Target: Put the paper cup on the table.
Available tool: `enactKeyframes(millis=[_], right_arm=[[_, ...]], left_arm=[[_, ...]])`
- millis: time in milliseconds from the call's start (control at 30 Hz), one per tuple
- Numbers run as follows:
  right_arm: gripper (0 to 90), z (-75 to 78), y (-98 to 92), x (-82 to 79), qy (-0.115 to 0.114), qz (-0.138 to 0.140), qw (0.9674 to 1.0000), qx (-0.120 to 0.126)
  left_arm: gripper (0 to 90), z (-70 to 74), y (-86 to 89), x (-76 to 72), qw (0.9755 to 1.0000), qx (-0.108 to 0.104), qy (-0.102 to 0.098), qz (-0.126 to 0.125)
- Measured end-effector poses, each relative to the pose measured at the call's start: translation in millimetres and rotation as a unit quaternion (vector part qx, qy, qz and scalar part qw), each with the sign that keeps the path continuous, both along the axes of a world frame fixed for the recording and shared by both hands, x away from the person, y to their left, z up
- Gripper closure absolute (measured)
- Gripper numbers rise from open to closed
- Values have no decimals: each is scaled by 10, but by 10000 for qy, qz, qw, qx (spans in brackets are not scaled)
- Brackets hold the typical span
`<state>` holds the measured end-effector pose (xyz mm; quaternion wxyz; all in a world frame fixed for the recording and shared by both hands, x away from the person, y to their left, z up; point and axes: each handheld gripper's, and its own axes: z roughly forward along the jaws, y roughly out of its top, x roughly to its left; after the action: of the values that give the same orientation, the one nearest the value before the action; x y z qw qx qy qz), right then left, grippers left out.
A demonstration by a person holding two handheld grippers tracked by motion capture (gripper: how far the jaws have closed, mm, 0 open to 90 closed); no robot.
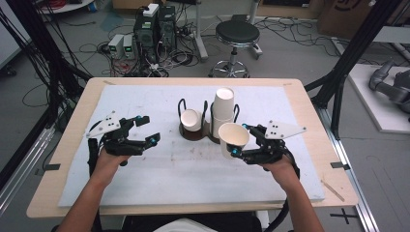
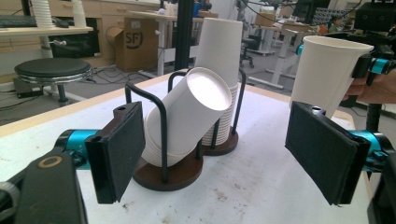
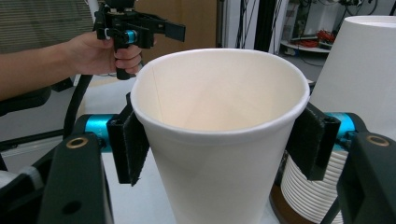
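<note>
My right gripper (image 1: 239,140) is shut on a white paper cup (image 1: 233,138), mouth up and tilted; in the right gripper view the paper cup (image 3: 219,140) sits between both pads. A dark two-ring cup holder (image 1: 198,131) stands mid-table. Its left ring holds a leaning stack of cups (image 1: 191,120), its right ring an upright stack (image 1: 223,108). My left gripper (image 1: 147,130) hovers open to the left of the holder. In the left gripper view the leaning stack (image 2: 187,116) lies ahead between the open jaws, with the held cup (image 2: 327,74) at the right.
A white mat (image 1: 145,164) covers the wooden table (image 1: 67,145). Beyond the far edge stand a black stool (image 1: 237,34) and computer boxes with cables (image 1: 154,34). Black frame posts (image 1: 348,53) rise at the table's right.
</note>
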<state>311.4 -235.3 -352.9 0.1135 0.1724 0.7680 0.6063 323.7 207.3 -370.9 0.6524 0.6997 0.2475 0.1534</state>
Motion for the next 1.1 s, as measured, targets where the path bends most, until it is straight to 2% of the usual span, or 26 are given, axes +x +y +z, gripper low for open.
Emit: enactKeyframes(millis=[167,333,433,567,667,800,900,1033,1100], right_arm=[[315,7,-71,17,6,-114,9999,17],[314,22,-246,42,-74,-442,9990,44],[314,41,-356,47,-118,-665,9977,65],[315,30,-491,74,-192,-1035,9944,23],[315,-38,-589,125,-172,-1421,9897,-59],[314,-183,-712,218,-46,-1942,9809,-63],[313,-271,-794,270,25,-2190,9757,-83],[311,-410,-898,334,133,-2562,9665,-48],[310,-475,-935,364,289,-2703,9623,7]], left_arm=[[199,2,43,6,10000,-11,-15,71],[199,-12,60,14,9999,3,1,124],[199,-17,54,17,9999,-1,5,120],[199,-25,46,21,9999,12,22,104],[199,-33,40,25,9999,17,37,104],[199,-43,38,35,9999,38,37,99],[199,-50,50,37,9999,36,53,118],[199,-58,63,43,9999,38,64,131],[199,-64,60,44,9999,44,63,140]])
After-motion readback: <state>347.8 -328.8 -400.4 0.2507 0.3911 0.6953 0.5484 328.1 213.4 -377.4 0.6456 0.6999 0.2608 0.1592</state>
